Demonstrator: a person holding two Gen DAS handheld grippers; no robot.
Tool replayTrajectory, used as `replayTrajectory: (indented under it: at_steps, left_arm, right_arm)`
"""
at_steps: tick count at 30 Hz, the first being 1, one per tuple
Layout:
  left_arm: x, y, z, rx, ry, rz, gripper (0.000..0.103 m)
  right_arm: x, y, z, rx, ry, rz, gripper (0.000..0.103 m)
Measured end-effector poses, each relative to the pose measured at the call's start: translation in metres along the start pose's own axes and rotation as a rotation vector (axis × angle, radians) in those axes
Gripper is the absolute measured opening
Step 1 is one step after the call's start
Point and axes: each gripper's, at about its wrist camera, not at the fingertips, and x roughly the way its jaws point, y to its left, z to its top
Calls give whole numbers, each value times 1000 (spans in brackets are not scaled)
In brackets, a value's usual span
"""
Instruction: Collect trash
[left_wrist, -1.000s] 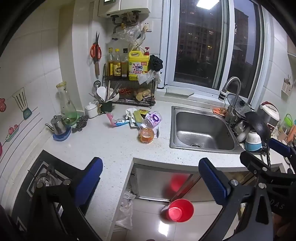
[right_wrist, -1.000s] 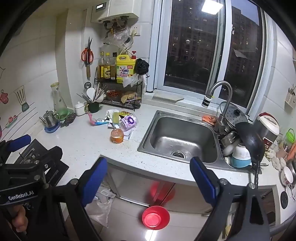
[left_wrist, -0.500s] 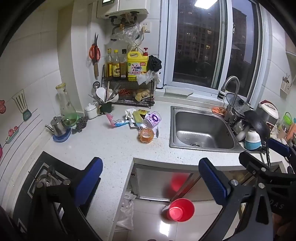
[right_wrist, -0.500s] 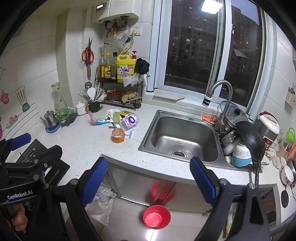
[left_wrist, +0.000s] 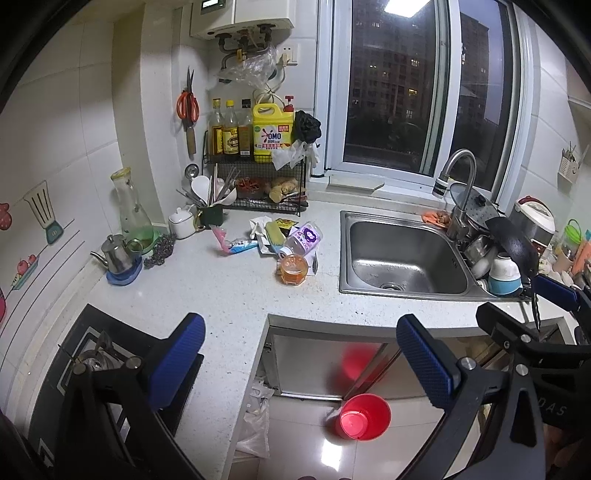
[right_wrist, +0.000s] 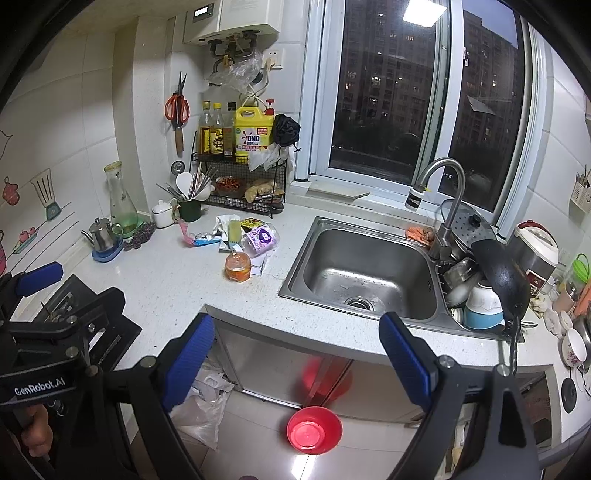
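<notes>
While both grippers hang short of the counter, the scene reads as follows.

Trash pile: a cluster of litter lies on the white speckled stone countertop (left_wrist: 229, 291) between the black wire spice rack (left_wrist: 258, 184) and the stainless steel sink (left_wrist: 402, 254) — a clear plastic bottle with a purple label (left_wrist: 304, 238) on its side, a small clear cup of orange liquid (left_wrist: 293, 269) standing upright just in front of it, a blue-and-white wrapper (left_wrist: 242, 244) with a pink scrap beside it, a yellow snack packet (left_wrist: 285, 222) and crumpled white paper (left_wrist: 258, 225).
Red bin: a red round plastic bin (left_wrist: 364, 416) stands open on the glossy floor below the counter edge, well apart from the pile.
Plastic bag: a clear crumpled plastic bag (right_wrist: 201, 410) lies on the floor under the counter, left of the bin.
Left gripper (left_wrist: 301, 356): blue-padded jaws stand wide apart with nothing between them, over the counter's front edge and well short of the pile.
Right gripper (right_wrist: 295, 354): blue-padded jaws likewise spread wide and empty — they frame the counter edge and the bin below.
Hand: fingers of a person's hand (right_wrist: 37, 428) show at the left gripper's handle in the right wrist view.
Stove: a black gas hob (left_wrist: 92, 362) sits at the near left.
Kettle: a small steel teapot (left_wrist: 118, 254) rests on a blue mat by the tiled wall.
Dishes: a black pan (right_wrist: 502, 277) and a blue-and-white bowl (right_wrist: 484, 302) crowd the rack right of the sink.
</notes>
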Motion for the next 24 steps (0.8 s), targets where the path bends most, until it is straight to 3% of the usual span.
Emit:
replayTrajectory:
  at_steps: [24]
  left_arm:
    - [4, -2, -1, 0, 17, -6, 103]
  right_arm:
    - [1, -3, -1, -6, 10, 0, 90]
